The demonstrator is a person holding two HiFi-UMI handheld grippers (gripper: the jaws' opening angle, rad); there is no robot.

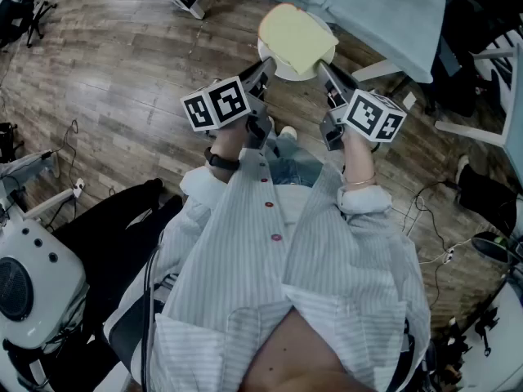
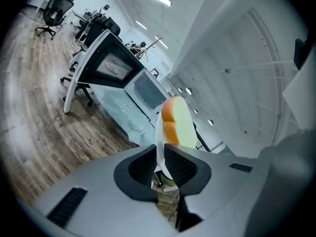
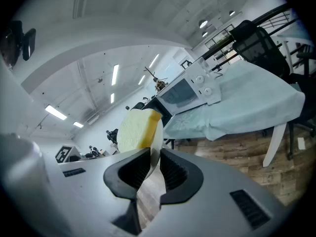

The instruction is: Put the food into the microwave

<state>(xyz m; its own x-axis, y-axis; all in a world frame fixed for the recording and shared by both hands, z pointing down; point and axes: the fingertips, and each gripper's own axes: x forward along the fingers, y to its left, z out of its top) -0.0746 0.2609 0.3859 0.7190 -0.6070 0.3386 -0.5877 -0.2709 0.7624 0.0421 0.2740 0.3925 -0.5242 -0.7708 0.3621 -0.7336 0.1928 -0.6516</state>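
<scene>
Currently the bread slice [image 1: 298,39] lies on a white plate [image 1: 282,72] held in the air just ahead of both grippers. The left gripper [image 1: 263,70] is clamped on one side of the plate's rim and the right gripper [image 1: 325,72] on the opposite side. Well beyond the jaws, the microwave [image 3: 187,95] stands on a cloth-covered table [image 3: 247,98]. This looks like the carrying step. Next, both grippers should probably travel together, keeping the plate level, toward the oven's opening.
</scene>
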